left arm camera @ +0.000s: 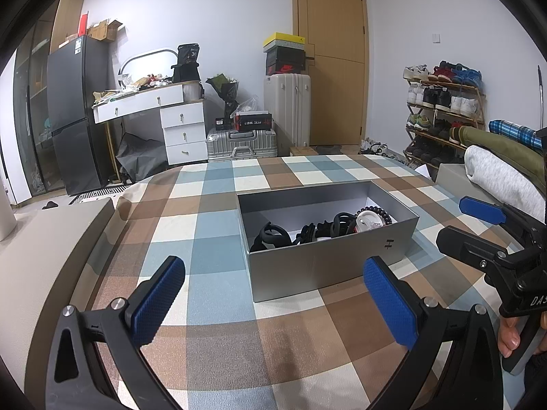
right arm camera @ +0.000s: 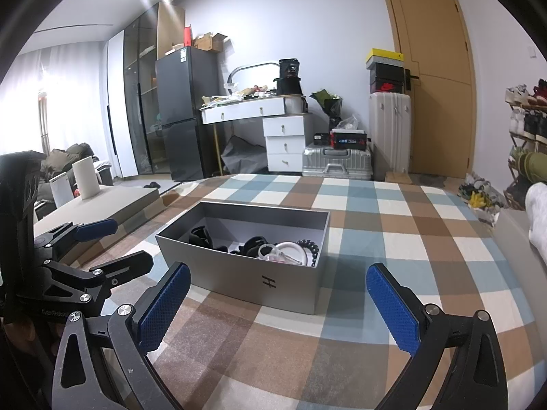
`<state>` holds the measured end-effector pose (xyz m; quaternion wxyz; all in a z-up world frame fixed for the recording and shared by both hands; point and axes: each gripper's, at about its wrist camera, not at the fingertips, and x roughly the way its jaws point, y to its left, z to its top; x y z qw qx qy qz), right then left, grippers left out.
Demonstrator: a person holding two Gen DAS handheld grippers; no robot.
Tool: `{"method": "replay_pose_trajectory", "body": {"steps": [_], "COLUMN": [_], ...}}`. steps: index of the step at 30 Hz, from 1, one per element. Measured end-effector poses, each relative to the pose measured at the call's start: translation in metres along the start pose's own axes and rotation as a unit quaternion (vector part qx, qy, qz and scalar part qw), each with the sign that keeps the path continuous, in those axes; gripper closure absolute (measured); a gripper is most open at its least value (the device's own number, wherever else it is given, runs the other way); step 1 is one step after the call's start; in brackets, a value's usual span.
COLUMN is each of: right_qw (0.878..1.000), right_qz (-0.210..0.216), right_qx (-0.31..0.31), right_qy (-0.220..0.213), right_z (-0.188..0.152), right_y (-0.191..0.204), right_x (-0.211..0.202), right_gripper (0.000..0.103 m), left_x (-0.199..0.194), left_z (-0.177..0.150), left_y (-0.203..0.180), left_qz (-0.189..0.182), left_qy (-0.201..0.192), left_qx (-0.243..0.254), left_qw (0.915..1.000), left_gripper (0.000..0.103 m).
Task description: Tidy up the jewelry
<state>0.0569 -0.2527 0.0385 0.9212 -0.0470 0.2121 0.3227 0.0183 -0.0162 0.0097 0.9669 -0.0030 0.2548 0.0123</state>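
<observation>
Both my left claw (left arm camera: 273, 304) and right claw (right arm camera: 278, 307) released, empty | grey box (left arm camera: 328, 263) on checked bedspread (left arm camera: 212, 239) holds bead bracelet (left arm camera: 381, 212), black hair ties (left arm camera: 273, 235) | light, slippery; I'd pinch one loop's rim.

Left gripper (left arm camera: 273, 302) and right gripper (right arm camera: 278, 307), jaws wide apart

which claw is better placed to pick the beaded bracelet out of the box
Probably right. The beaded bracelet lies at the grey box's right end, the side the right claw is on. The left claw sits nearer the other end. Both are open and empty.
</observation>
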Motion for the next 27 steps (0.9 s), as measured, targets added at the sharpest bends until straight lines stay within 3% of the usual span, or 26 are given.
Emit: {"method": "replay_pose_trajectory", "body": {"steps": [27], "right_qw": [1.000], "right_qz": [0.000], "right_qx": [0.001], "right_qy": [0.001], "right_z": [0.0002], "right_y": [-0.0006], "right_x": [-0.0009], "right_gripper": [0.000], "left_x": [-0.0012], "left_z": [0.0018], "left_y": [-0.0014], "left_qz": [-0.003], "left_qy": [-0.004], "left_qx": [0.002], "left_qw": [1.0000], "left_gripper": [0.001]}}
